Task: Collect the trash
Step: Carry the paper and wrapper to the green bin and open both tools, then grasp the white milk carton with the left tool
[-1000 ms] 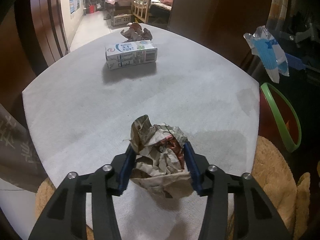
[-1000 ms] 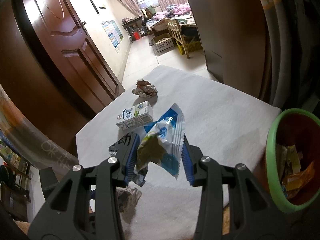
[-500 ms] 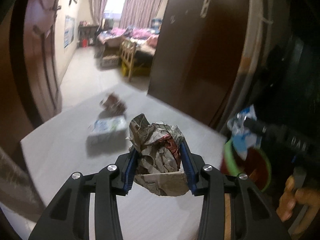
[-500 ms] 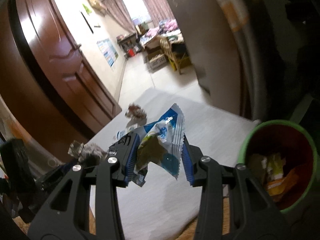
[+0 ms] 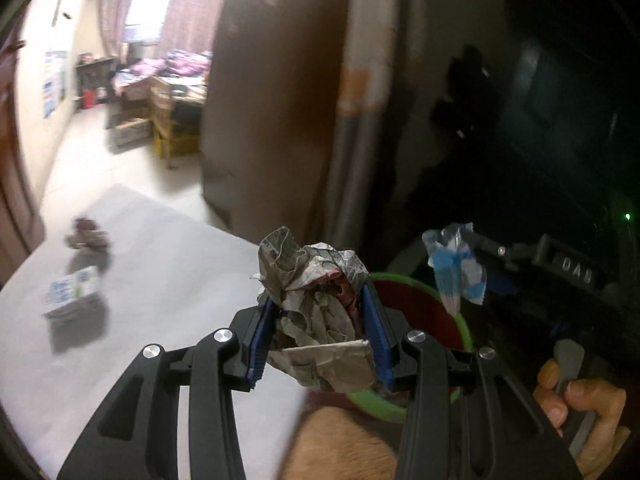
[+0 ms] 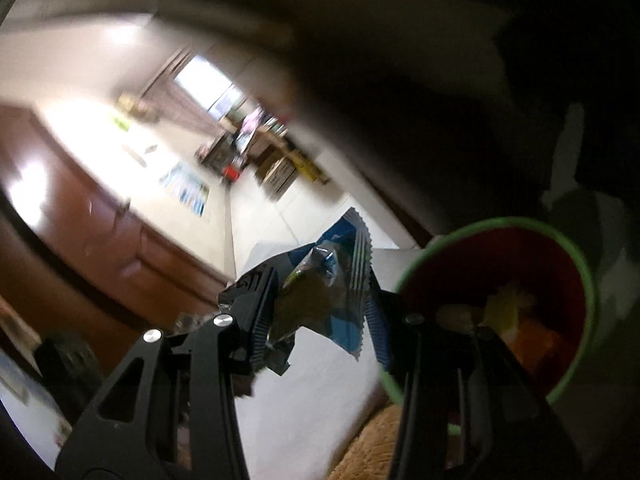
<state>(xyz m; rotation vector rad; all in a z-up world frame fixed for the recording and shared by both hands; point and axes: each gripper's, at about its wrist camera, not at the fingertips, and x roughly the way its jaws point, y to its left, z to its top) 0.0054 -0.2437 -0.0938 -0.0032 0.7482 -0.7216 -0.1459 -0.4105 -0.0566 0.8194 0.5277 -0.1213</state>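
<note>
A: Left gripper (image 5: pixel 320 332) squeezes a ball of crumpled paper (image 5: pixel 316 300) btw its blue pads. Why so high up?
B: I think it's so the paper can drop in the bin (image 5: pixel 460 328). Bin stands just off the table's (image 5: pixel 160 280) right edge, right behind the paper.
A: And the right gripper (image 6: pixel 320 312)?
B: It has a blue snack wrapper (image 6: pixel 340 280) btw its jaws, and they're opening a bit now. Wrapper's next to the bin's green rim, not over the hole yet.
A: What's in the bin?
B: Red inside, w/ some yellow and orange scraps (image 6: pixel 516 320). Too blurry to say more.
A: Anything left on the table?
B: Yep. A small milk box (image 5: pixel 72 290) near the left edge, and a little brown wad (image 5: pixel 88 236) by the far edge.
</note>
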